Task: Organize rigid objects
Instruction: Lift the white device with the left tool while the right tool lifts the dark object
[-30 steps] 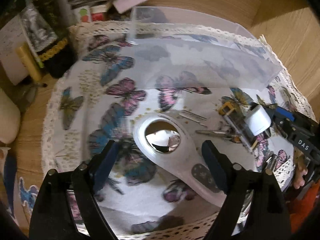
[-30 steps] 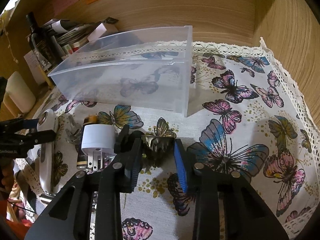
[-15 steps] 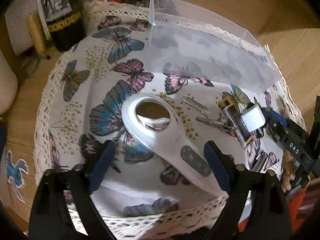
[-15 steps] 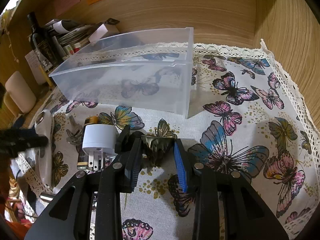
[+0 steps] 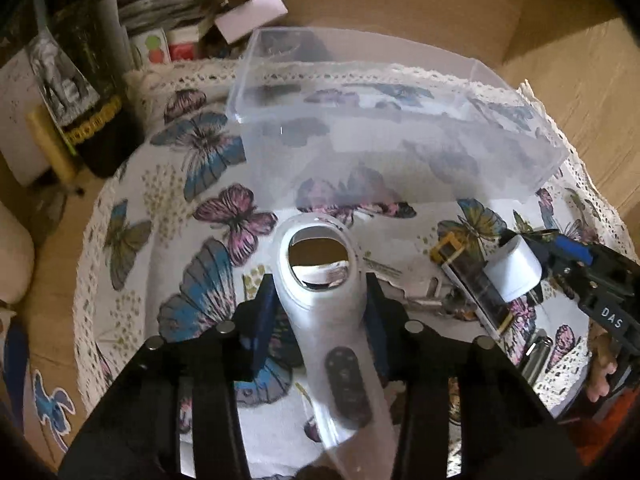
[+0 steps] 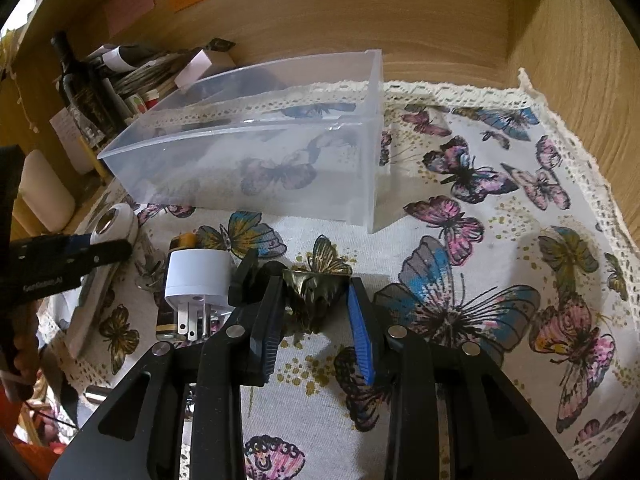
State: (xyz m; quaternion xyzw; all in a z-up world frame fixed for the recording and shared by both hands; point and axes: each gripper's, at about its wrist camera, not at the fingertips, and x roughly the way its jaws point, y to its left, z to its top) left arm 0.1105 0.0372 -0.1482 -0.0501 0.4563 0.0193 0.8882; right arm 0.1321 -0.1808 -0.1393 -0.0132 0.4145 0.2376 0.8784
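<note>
Left gripper [image 5: 320, 300] clenched on white oval-headed plastic handheld device [image 5: 324, 280], right gripper [image 6: 316, 312] clamping dark bronze-coloured ridged metal piece [image 6: 314, 292]: lift level, clear the clear plastic bin's [image 6: 256, 152] near wall.

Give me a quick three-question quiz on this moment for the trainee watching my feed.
1. True or false: the left gripper is closed around the white handheld device.
2. What sits between the right gripper's fingers?
   A. the white plug adapter
   B. the dark brass-coloured clip
   C. a key
3. Fill in: the clear plastic bin holds ____ objects so far.

Key
1. True; its pads press both sides of the device just below the round mirrored head.
2. B; the adapter lies beside the gripper, to its left.
3. No; only the butterfly cloth shows through its walls.
</note>
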